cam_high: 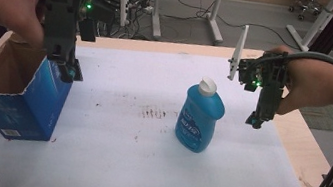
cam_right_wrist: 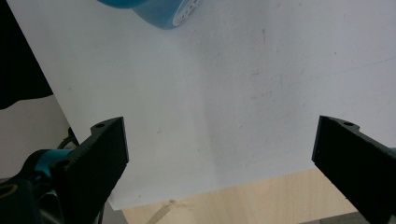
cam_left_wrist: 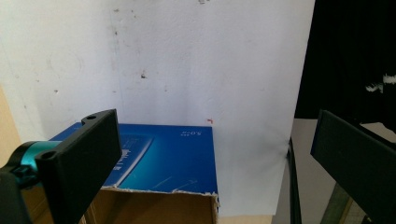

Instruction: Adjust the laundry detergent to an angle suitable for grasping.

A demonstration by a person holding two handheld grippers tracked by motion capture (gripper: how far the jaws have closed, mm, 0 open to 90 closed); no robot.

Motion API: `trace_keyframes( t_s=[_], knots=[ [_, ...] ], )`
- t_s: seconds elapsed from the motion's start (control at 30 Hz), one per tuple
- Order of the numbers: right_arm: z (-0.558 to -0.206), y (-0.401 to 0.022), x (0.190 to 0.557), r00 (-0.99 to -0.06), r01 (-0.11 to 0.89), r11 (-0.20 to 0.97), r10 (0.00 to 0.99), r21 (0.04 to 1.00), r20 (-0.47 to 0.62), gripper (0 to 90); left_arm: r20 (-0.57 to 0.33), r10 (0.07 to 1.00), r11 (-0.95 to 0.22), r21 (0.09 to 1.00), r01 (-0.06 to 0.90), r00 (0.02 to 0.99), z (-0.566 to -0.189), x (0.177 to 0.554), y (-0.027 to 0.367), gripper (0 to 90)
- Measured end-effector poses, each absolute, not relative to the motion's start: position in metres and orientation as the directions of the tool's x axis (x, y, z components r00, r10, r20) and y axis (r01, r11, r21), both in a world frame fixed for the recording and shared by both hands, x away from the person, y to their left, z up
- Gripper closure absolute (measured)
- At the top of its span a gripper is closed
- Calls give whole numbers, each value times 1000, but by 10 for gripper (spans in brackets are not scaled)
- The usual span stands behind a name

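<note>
Eyeing: blue bottle (cam_high: 199, 118), upright mid-table on the white sheet (cam_high: 107, 165)
Box: blue carton (cam_high: 26, 101) open at far left
Right gripper (cam_high: 257, 119): jaws wide, empty, beside bottle
Left gripper (cam_high: 69, 72): wide, empty, over carton edge
Tip: I'd square up, grab the body low

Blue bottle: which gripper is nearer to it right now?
Right. The right gripper hangs just off the bottle, jaws open and empty. The left gripper is across the table at the box rim.

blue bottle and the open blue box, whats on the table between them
Nothing: between the blue bottle and the blue box, the high view shows bare white sheet.
</note>
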State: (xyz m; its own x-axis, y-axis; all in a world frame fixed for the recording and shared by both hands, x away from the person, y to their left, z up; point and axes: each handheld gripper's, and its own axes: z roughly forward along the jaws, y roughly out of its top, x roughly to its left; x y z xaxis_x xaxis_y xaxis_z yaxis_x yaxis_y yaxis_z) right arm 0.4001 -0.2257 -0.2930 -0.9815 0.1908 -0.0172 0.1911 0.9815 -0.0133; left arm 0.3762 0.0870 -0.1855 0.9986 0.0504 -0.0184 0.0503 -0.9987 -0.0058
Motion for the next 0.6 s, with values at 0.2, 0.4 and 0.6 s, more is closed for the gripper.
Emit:
trace_keyframes(
  t_s=[0.2,0.4,0.6],
  knots=[
    [-292,-227,400,-981,194,981,193,-12,-23,29,-21,56,-998,-15,55,998,-188,376,88,18],
    [-291,-226,400,-981,191,982,191,-3,-24,30,-22,54,-998,-19,53,998,-189,375,88,18],
    [-289,-225,402,-982,186,982,186,-11,-26,29,-22,54,-998,-16,54,998,-190,375,91,18]
  ],
)
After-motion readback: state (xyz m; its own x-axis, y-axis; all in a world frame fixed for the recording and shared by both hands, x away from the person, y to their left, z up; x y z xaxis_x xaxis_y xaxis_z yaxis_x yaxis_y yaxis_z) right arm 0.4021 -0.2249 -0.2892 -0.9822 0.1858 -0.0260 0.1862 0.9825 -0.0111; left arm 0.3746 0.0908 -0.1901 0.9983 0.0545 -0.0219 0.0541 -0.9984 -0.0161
